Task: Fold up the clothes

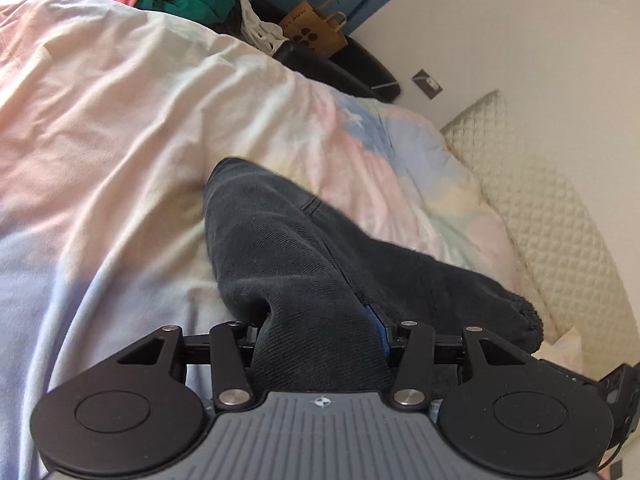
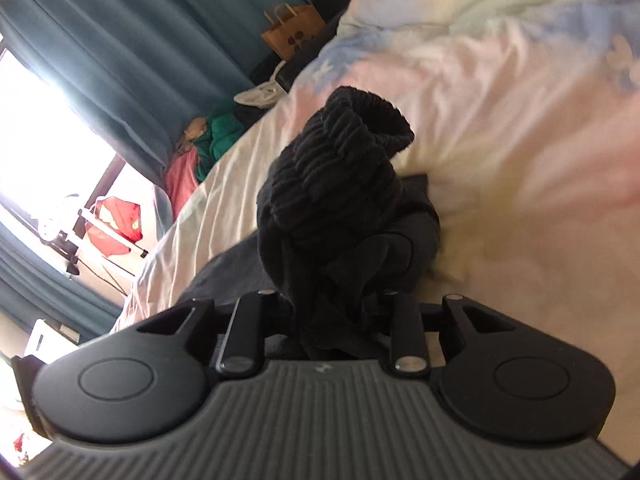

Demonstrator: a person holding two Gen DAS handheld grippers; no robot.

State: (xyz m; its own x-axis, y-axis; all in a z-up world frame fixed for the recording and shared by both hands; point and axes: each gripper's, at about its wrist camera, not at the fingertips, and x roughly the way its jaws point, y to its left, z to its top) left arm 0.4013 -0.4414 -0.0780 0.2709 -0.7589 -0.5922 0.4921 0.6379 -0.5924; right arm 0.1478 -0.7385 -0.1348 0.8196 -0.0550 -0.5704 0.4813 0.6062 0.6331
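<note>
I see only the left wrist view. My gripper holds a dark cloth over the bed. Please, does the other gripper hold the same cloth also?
Observer: The right gripper is shut on a bunched part of the dark garment; I cannot confirm it is the same piece that the left gripper holds.
Operator: Which part does it hold?
Observer: Above its fingers stands a ribbed, gathered cuff, its opening facing away from the camera.
Operator: Is there something behind it that I do not see?
Observer: A bright window between teal curtains, far beyond the duvet.
</note>
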